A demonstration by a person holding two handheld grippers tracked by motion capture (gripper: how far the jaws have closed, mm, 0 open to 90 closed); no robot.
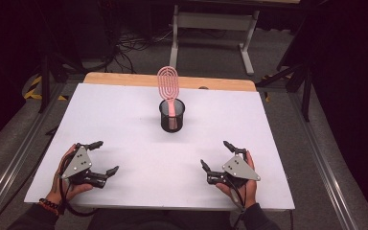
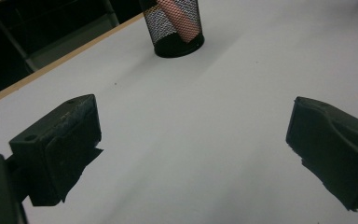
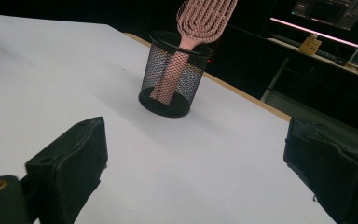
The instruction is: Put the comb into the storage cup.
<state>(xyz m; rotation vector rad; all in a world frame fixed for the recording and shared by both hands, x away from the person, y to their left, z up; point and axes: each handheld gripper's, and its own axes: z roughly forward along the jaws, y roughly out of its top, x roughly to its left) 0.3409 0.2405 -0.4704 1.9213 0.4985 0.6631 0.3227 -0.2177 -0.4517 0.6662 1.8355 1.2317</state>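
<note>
Your left gripper [image 1: 100, 157] and right gripper [image 1: 215, 155] both rest near the front edge of the table [image 1: 124, 120], one toward each front corner, jaws spread wide with nothing between them. The brush [image 1: 169, 88] stands handle-down in the cup [image 1: 172, 116], which sits in the middle of the table toward the back edge, well apart from both grippers.

The likely trouble is the cup. It is a light black wire-mesh cylinder with a solid base, and the brush leans against its rim with the head high above it, so the load is top-heavy. Pull the brush sideways instead of straight up and the handle may drag on the rim and tip the cup over. Pinch the head and the jaws could slip: it is an open oval of pink plastic loops with bristles, little flat face to grip. The smooth, tapered handle is mostly down inside the mesh, so a jaw going for it might knock the rim. The white tabletop looks smooth, so a nudged cup would probably slide.
</note>
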